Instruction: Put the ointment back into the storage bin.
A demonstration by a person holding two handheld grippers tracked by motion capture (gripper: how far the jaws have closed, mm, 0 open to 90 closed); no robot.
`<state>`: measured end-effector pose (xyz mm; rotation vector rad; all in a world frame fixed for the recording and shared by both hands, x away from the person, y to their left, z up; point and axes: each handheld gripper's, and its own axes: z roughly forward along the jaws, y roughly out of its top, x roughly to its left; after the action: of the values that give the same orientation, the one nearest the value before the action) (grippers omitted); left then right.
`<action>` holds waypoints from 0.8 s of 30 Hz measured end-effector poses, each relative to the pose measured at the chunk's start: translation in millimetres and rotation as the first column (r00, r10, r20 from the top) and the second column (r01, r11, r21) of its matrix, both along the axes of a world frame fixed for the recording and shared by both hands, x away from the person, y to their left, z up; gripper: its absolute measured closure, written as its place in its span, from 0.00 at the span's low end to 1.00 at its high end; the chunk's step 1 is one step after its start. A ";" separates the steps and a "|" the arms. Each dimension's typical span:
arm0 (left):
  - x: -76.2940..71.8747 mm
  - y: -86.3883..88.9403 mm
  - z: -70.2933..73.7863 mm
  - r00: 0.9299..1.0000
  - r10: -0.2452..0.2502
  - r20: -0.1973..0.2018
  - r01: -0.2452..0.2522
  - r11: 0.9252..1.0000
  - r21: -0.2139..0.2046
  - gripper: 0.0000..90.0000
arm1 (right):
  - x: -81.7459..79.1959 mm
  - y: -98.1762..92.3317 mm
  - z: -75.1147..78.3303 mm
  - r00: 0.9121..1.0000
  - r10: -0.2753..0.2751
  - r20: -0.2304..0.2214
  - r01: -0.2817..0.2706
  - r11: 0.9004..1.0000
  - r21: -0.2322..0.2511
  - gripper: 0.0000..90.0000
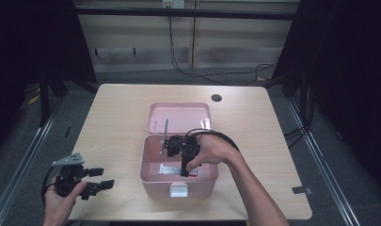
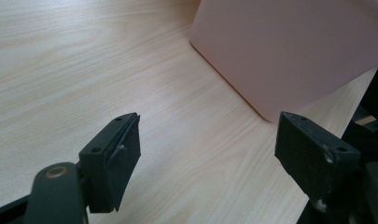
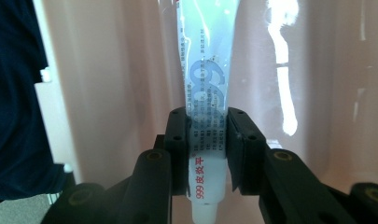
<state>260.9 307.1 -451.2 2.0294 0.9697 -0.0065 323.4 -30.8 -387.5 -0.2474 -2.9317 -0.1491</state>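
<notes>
— Tongs first: how did they stand?
— Right tongs (image 3: 207, 154) were clamped across a soft, light ointment tube (image 3: 206, 88) inside the pink box (image 1: 153, 176), near its 6 o'clock wall; left tongs (image 2: 210, 154) gaped empty over the counter (image 2: 60, 70).
— Best hold?
— Probably near the stiffer cap end; its slick film could slip.

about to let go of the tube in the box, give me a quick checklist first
1. Right tongs clamped on the white ointment tube with blue and red print: ok.
2. Tube inside the pink plastic box: ok.
3. Hinged pink lid open and clear of the hand: ok.
4. Tube resting on the box floor: cannot tell.
5. Left tongs open, holding nothing, over the light wooden table beside the box: ok.
</notes>
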 end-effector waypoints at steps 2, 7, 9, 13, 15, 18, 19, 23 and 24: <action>-0.1 -0.1 0.1 1.000 0.000 -0.001 0.000 1.000 -0.001 0.25 | -0.4 0.5 -2.7 1.000 -0.002 -0.005 0.002 1.000 -0.004 0.80; -0.2 -0.1 0.0 1.000 0.004 0.000 -0.004 1.000 -0.003 0.25 | -2.9 5.2 -15.8 0.999 0.024 -0.039 -0.025 1.000 -0.007 0.80; -0.3 -0.2 0.0 1.000 0.004 0.000 -0.004 1.000 -0.004 0.25 | -3.3 7.0 -19.1 0.999 0.030 -0.045 -0.031 0.999 -0.010 0.80; -0.5 0.1 0.2 1.000 0.004 -0.001 -0.004 1.000 -0.008 0.25 | -3.2 8.7 -24.3 0.998 0.023 -0.060 -0.023 1.000 -0.008 0.80; -0.2 0.3 0.2 1.000 0.004 0.000 -0.004 1.000 -0.005 0.25 | -2.5 10.3 -25.5 0.998 0.035 -0.059 -0.036 0.999 -0.023 0.80; -0.4 0.1 0.2 1.000 0.003 -0.001 -0.003 1.000 -0.007 0.25 | -3.8 13.2 -29.6 0.998 0.031 -0.057 -0.033 0.999 -0.022 0.80; -0.4 0.2 0.2 1.000 0.004 0.000 -0.004 1.000 -0.006 0.25 | -3.3 13.8 -31.1 0.997 0.037 -0.069 -0.039 0.999 -0.019 0.80; -0.1 0.6 0.2 1.000 0.006 0.000 -0.006 1.000 0.000 0.25 | -3.9 16.2 -34.1 0.996 0.041 -0.074 -0.043 0.999 -0.018 0.80; -0.1 0.8 0.2 1.000 0.007 0.001 -0.007 1.000 0.001 0.25 | -4.2 16.2 -36.4 0.996 0.039 -0.079 -0.039 0.999 -0.002 0.80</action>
<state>260.8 307.9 -451.0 2.0272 0.9764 -0.0017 319.2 -14.6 -423.9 -0.1917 -2.8561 -0.1248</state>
